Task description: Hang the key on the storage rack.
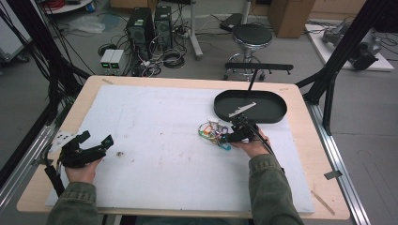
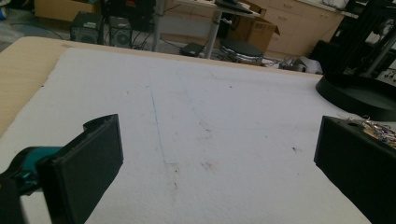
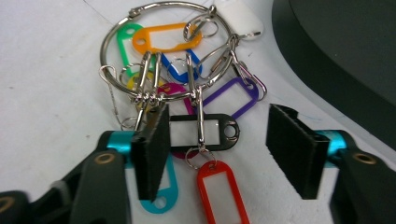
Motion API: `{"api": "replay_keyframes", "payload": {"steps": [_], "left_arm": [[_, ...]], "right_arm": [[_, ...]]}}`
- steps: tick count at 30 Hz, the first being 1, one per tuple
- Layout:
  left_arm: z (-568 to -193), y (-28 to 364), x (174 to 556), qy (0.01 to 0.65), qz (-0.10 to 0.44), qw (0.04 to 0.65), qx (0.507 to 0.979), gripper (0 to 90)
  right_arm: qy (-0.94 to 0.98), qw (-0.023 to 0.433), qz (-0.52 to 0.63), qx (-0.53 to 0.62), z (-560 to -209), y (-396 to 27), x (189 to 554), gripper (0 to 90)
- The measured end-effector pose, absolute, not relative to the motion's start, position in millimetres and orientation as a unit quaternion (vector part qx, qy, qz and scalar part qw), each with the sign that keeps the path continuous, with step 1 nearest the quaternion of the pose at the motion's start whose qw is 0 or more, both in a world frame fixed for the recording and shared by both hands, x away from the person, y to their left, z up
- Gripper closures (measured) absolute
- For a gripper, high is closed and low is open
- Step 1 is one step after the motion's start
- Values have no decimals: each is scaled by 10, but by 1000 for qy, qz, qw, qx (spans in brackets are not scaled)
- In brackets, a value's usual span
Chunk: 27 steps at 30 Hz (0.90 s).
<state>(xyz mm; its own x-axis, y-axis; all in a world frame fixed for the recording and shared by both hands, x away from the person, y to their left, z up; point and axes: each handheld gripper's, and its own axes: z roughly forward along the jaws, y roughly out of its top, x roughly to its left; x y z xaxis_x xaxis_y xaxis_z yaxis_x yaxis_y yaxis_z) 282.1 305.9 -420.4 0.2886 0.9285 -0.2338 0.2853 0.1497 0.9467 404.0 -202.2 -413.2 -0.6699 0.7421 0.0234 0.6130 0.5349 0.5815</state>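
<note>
Lab: computer towers (image 1: 149, 26), floor cables (image 1: 162, 58)

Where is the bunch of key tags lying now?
In the high view, the bunch of key tags lies on the white mat, right of centre, near the black tray.

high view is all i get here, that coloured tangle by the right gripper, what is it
Observer: A bunch of key tags on metal rings, seen in the right gripper view.
Operator: are the jaws on it yet
Observer: The right gripper has its jaws apart, either side of a black tag; the right-hand pad is clear of it, and whether the other pad touches I cannot tell.
Operator: and the left one
Observer: The left gripper is open over bare white mat.
</note>
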Motion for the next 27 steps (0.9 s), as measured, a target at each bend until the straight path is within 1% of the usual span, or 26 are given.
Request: {"api": "replay_keyframes", "payload": {"steps": [4, 7, 9, 11, 12, 16, 27], "left_arm": [[-4203, 3059, 2820, 520, 291, 552, 583, 17], [-4202, 3062, 2818, 517, 289, 558, 581, 17], [-4201, 3063, 2817, 517, 289, 559, 581, 17], [-4202, 3064, 2818, 518, 288, 558, 581, 17], [-4202, 3064, 2818, 517, 287, 559, 581, 17], [-4203, 3068, 2820, 518, 286, 559, 580, 17], [-4205, 3076, 2820, 520, 284, 561, 578, 17]], "right_arm": [[870, 97, 281, 394, -4152, -2022, 4047, 527], [875, 76, 276, 389, -4171, -2015, 4049, 641], [879, 72, 269, 387, -4180, -2007, 4046, 739], [881, 70, 267, 385, -4182, -2009, 4051, 756], [880, 67, 269, 386, -4177, -2014, 4049, 853], [880, 66, 271, 384, -4170, -2019, 4037, 867], [872, 87, 299, 377, -4024, -2089, 3960, 871]]}}
